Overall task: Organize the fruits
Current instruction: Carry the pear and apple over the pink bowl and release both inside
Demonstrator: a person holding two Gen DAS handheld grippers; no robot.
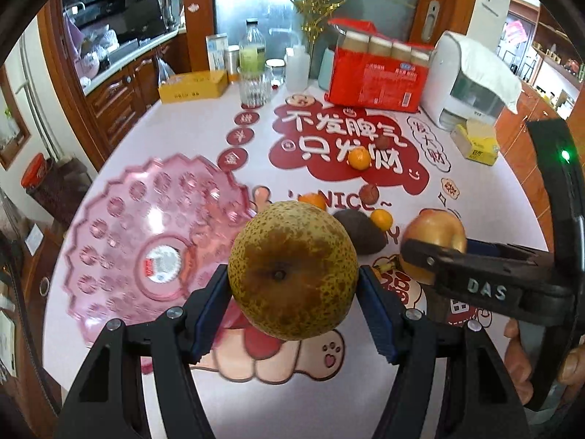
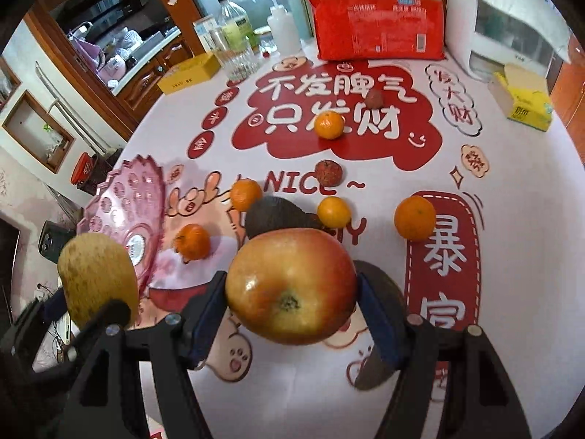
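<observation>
We hold both claws tilted steeply down over the worktop (image 2: 292,384), side by side, each with a fruit raised off the surface. Our left claw (image 1: 292,285) is clamped on a speckled brown pear (image 1: 292,269), its blue pads pressing the fruit's two flanks, stem end facing the camera. Beside it on the left lies the pink plate (image 1: 146,241), flat on the worktop and holding no fruit that we can see.

Our right claw (image 2: 290,292) grips a red-yellow apple (image 2: 290,285) between its pads in the same way. From the left view this claw reaches in from the right edge, with fingers (image 1: 515,347) of our hand wrapped on its handle.

Beyond the apple, still on the worktop, lie a dark avocado (image 2: 274,216), several tangerines (image 2: 329,124) spread apart, and two small reddish-brown fruits (image 2: 329,172). A red package (image 2: 376,18) stands at the far edge.
</observation>
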